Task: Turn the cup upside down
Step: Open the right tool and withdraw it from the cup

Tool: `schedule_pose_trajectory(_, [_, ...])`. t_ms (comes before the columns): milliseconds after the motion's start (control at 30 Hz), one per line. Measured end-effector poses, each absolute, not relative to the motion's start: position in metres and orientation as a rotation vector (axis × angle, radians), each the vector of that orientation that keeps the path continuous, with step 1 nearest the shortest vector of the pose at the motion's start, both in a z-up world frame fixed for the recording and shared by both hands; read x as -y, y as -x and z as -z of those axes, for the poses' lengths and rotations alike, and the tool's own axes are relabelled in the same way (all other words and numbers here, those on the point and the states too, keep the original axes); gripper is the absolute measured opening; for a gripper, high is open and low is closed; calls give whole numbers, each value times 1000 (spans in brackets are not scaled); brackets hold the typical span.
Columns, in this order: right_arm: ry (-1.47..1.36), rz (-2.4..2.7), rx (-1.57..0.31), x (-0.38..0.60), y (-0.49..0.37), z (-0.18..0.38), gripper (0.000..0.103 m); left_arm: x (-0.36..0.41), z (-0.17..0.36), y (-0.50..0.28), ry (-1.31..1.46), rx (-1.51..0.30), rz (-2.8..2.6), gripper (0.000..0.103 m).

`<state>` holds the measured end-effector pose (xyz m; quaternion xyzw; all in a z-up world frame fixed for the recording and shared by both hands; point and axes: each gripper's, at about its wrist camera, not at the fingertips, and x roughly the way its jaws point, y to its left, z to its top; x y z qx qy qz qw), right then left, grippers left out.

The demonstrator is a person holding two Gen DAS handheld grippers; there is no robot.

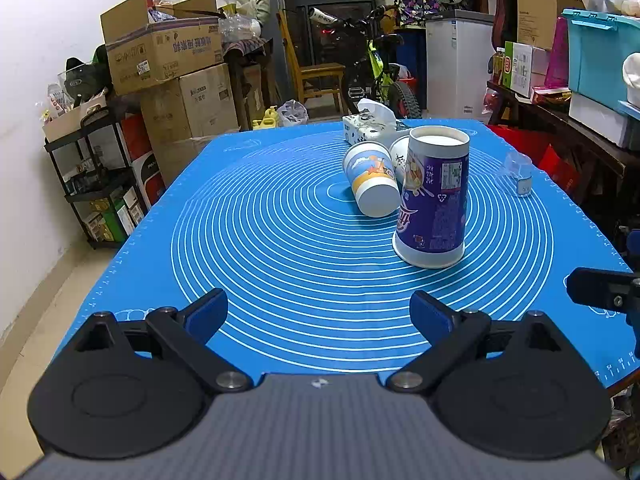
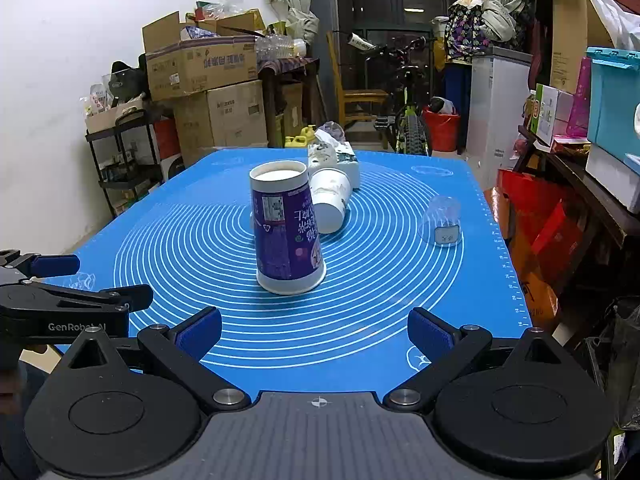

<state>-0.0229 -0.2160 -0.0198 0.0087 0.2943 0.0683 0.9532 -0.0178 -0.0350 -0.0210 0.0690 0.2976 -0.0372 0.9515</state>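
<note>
A purple paper cup (image 1: pixel 434 200) stands upside down on the blue mat (image 1: pixel 280 240), wide mouth down; it also shows in the right wrist view (image 2: pixel 286 232). My left gripper (image 1: pixel 318 314) is open and empty, well short of it at the near edge. My right gripper (image 2: pixel 314 330) is open and empty, just in front of the cup. A white cup with an orange and blue print (image 1: pixel 372 178) lies on its side behind it. Another white cup (image 2: pixel 330 200) lies on its side beside it.
A clear plastic cup (image 2: pixel 442 220) stands upside down at the mat's right. A tissue box (image 2: pixel 336 158) sits at the far end. The left gripper's body (image 2: pixel 60 304) shows at the left of the right wrist view. Boxes, shelves and a bicycle surround the table.
</note>
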Motion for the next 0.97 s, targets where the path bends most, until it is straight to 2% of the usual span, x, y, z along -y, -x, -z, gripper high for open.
schedule_pose_trajectory(967, [-14, -143, -607, 212, 17, 24, 99, 35, 26, 14, -128, -624, 83, 98])
